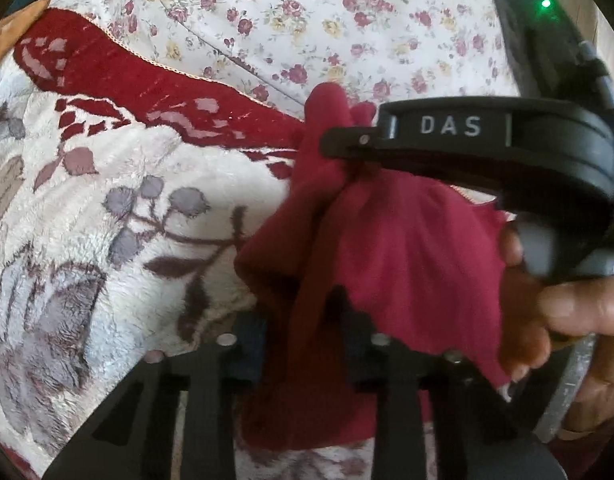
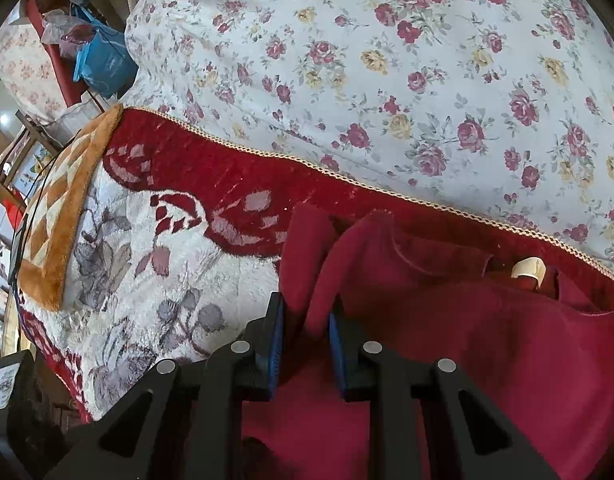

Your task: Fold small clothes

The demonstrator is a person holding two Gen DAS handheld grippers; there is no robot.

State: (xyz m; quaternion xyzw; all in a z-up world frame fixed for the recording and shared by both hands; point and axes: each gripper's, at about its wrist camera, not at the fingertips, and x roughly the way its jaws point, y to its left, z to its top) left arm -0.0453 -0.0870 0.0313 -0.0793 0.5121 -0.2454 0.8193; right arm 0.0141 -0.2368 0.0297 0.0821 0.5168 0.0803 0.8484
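A dark red garment (image 1: 407, 248) hangs bunched above the bed, held at two places. My left gripper (image 1: 307, 340), at the bottom of the left wrist view, is shut on its lower folds, and cloth fills the gap between the fingers. My right gripper (image 1: 347, 146) comes in from the right, seen side-on, and pinches the garment's upper edge. In the right wrist view the blue pads (image 2: 275, 340) of my right gripper (image 2: 305, 332) clamp a raised fold of the red garment (image 2: 487, 340). The rest drapes to the right, with a white label (image 2: 527, 270) showing at its neck.
A plush cream blanket (image 1: 127, 220) with grey flowers and a red border lies under the garment. Beyond it is a floral bedsheet (image 2: 387, 60). An orange checked mat (image 2: 63, 208) sits at the bed's left edge, with a blue bag (image 2: 103, 64) and clutter past it. A hand (image 1: 567, 312) holds the right gripper.
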